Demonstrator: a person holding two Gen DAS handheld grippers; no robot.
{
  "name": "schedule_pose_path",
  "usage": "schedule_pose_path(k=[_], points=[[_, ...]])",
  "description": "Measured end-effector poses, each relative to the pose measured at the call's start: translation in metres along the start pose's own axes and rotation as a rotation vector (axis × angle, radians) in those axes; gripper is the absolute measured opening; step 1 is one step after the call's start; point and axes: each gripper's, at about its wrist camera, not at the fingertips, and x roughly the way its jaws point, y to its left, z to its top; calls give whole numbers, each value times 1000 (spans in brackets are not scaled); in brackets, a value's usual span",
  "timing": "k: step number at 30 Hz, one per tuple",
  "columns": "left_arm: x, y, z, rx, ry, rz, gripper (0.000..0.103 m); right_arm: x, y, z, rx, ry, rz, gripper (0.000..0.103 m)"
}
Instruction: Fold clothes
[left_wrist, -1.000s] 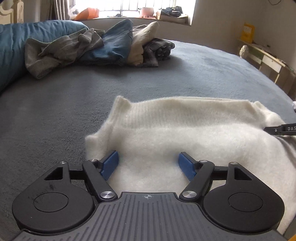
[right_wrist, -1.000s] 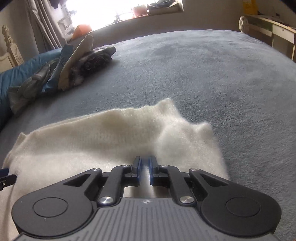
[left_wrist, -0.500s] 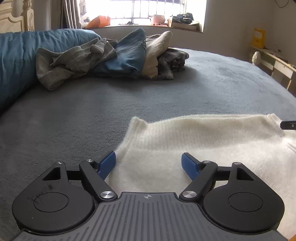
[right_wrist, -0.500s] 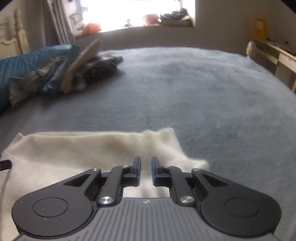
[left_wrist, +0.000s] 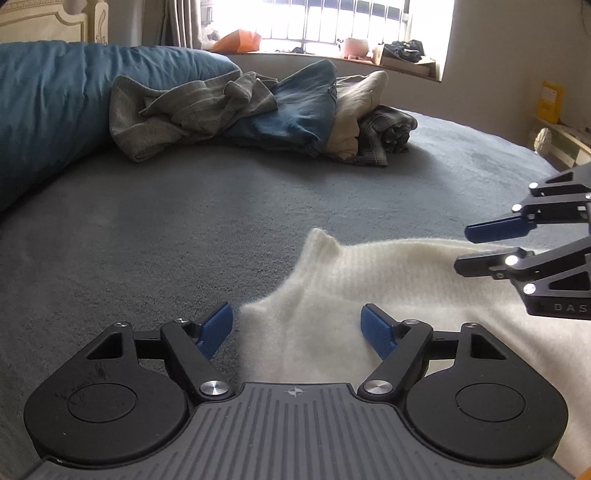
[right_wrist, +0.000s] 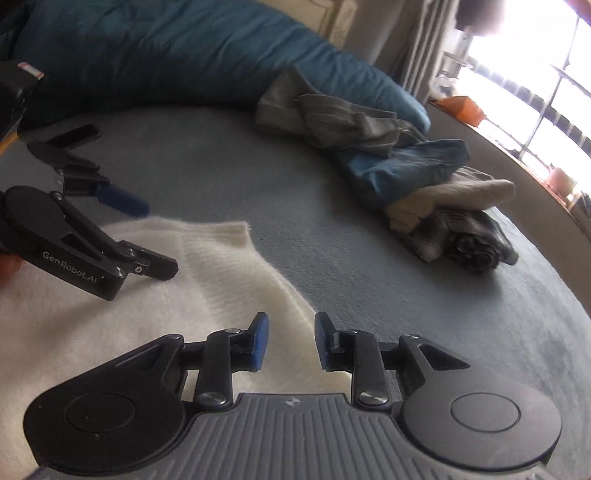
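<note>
1. On the grey plush bedspread (left_wrist: 184, 229) lies a cream-white fuzzy knitted garment (left_wrist: 332, 295), spread flat at the lower middle and toward 4 o'clock of the left wrist view, one ribbed corner sticking up at its far edge
2. Left gripper (left_wrist: 297, 325) stands wide, its blue-padded fingers (left_wrist: 376, 332) either side of the garment's near-left edge, nothing pinched between them
3. Right gripper (right_wrist: 288, 339) has its jaws narrow and opening, over the cream garment's edge at 6 o'clock of its own view, pads pressing on nothing
4. From the left wrist view the right gripper enters at 3 o'clock, turned on its side, just above the garment
5. Well apart, toward 12 o'clock, sits a heap of crumpled grey, denim-blue, beige and plaid clothes (left_wrist: 258, 114)
6. Beside that heap, at 10 o'clock, lies a teal-blue padded duvet (left_wrist: 55, 110)
</note>
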Motion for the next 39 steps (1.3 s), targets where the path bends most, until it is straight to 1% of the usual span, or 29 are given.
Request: schedule_pose_path(k=[3,8,9,15,16,18,24,28,30,32,34,37,39], points=[[2,-1,-2,9,-4,-3,76,13,0,7,-50,35,16,27],[5,-2,-5,21,-15,-16,75,32,-4,14,-93,96,54,25],[5,-2,-5,24,-17,-17,75,33,-5,15,-99,105,64,20],[7,-1,-6,21,-23,-24,75,36,5,20,-173,122,70,9],[7,-1,-6,19,-24,-25,75,35,6,21,-185,117,64,4],[7,-1,-7,16,-27,-25,75,33,9,22,-208,97,44,2],[8,1,-7,2,-39,-6,75,33,13,23,-212,39,-58,1],[7,3,-5,-16,-53,28,75,47,24,13,-241,36,-118,1],[7,4,-5,-18,-63,51,75,46,25,13,-225,19,-140,1],[9,8,-6,-39,-56,60,75,46,26,14,-206,3,-161,1],[11,9,-5,-56,-48,63,75,53,29,11,-218,11,-171,1],[10,9,-6,-59,-59,85,75,66,34,4,-240,26,-184,1],[9,12,-7,-79,-65,101,75,65,32,6,-232,27,-179,1]])
